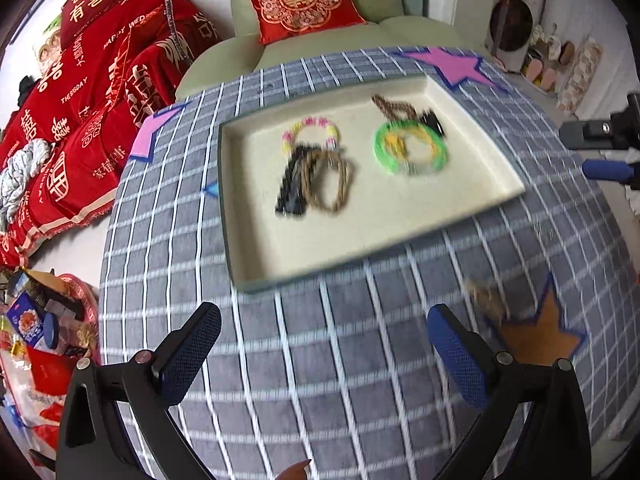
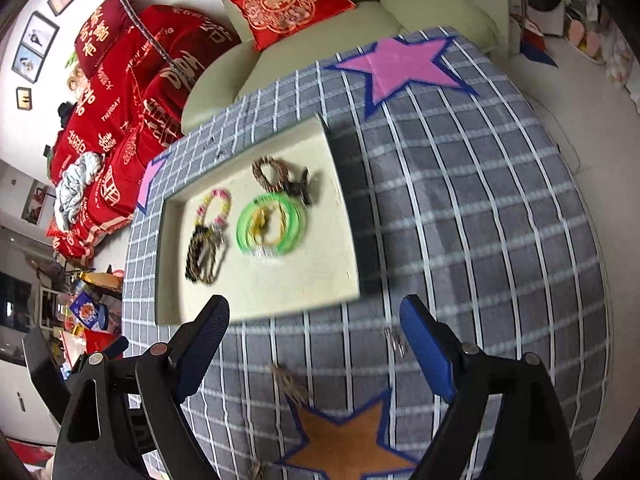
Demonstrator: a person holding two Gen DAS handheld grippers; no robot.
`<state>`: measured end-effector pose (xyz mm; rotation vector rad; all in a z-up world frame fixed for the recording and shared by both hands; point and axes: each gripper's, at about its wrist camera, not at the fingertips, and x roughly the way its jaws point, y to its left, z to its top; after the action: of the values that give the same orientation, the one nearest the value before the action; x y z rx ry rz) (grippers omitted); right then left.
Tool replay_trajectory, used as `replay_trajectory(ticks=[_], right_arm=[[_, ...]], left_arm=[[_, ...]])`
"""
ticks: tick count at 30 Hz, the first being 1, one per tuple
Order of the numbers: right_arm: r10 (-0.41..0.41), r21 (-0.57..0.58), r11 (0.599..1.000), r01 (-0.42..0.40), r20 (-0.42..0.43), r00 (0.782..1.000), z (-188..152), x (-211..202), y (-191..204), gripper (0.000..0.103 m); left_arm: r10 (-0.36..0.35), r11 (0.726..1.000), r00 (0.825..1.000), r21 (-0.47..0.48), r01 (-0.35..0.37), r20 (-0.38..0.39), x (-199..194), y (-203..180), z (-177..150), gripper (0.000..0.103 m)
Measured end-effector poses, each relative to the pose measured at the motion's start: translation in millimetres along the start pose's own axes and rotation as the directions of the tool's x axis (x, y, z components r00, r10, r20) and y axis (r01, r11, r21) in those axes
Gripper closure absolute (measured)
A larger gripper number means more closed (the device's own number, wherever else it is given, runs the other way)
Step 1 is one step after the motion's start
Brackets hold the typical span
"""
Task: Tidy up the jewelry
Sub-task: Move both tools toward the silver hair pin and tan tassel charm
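- Both the left gripper [image 1: 324,354] and the right gripper [image 2: 314,354] are wide apart and hold nothing, probably ready for picking.
- A brown bracelet [image 2: 290,386] lies loose on the bench [image 2: 480,240] between the right fingers.
- Farther, the tray [image 1: 256,248] collects the sorted bracelets [image 1: 410,148].

Both held low and angled down: left hand-held gripper [image 1: 324,350] has its fingers spread wide, nothing between them. Right hand-held gripper [image 2: 314,344] same deal, wide and empty.

the red bedding [image 1: 86,92] reads "happy wed", "thursday" and 有喜; the red cushion [image 1: 302,0] bears 囍
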<state>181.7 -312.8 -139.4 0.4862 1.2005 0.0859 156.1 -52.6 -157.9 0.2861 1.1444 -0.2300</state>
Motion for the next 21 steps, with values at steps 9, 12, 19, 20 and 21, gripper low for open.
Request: replay_trajectory(ticks=[9,12,19,20,21], right_arm=[[-0.054,0.01,0.998,0.055,-0.089,0.995,-52,6,-11,0.014],[-0.069,0.003,0.998,0.07,-0.12,0.99,-68,12,-12,0.014],[-0.111,-0.033,0.994,0.107,-0.182,0.977,-96,29,-7,0.014],[-0.115,-0.041,0.993,0.109,-0.188,0.975,-98,31,-6,0.014],[-0.122,-0.054,0.992,0.114,-0.195,0.973,-100,34,-4,0.014]], left_arm=[[-0.084,0.996,0.994,0.023,0.086,-0.076,-6,-13,-51,0.0],[-0.112,0.993,0.989,0.034,0.115,-0.094,-7,-23,-66,0.0],[-0.154,0.985,0.976,0.057,0.164,-0.157,-2,-50,-99,0.0],[-0.157,0.984,0.974,0.057,0.168,-0.163,-1,-52,-102,0.0],[-0.162,0.983,0.972,0.057,0.174,-0.172,0,-55,-105,0.0]])
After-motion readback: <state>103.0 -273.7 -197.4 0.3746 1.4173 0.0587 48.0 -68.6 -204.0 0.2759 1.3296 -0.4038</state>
